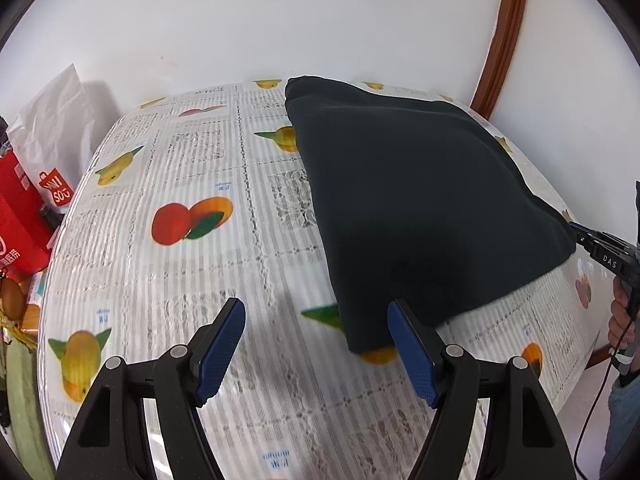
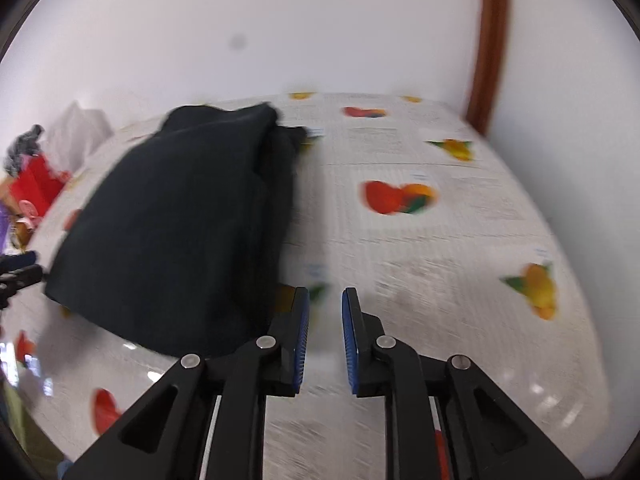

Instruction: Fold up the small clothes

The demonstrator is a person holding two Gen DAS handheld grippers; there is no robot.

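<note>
A dark folded garment [image 1: 420, 200] lies on the fruit-print tablecloth [image 1: 200, 240]. It also shows in the right wrist view [image 2: 176, 232], at left. My left gripper [image 1: 316, 312] is open and empty, just left of the garment's near corner, its right finger against the cloth edge. My right gripper [image 2: 325, 304] is open with a narrow gap and holds nothing, just right of the garment's near edge. It also shows at the far right of the left wrist view [image 1: 600, 248], beside the garment's right corner. The right wrist view is blurred.
Red and white shopping bags [image 1: 36, 184] stand beyond the table's left edge. A white wall lies behind the table, with a brown door frame [image 1: 504, 40] at the right. The table edge curves near the bottom of both views.
</note>
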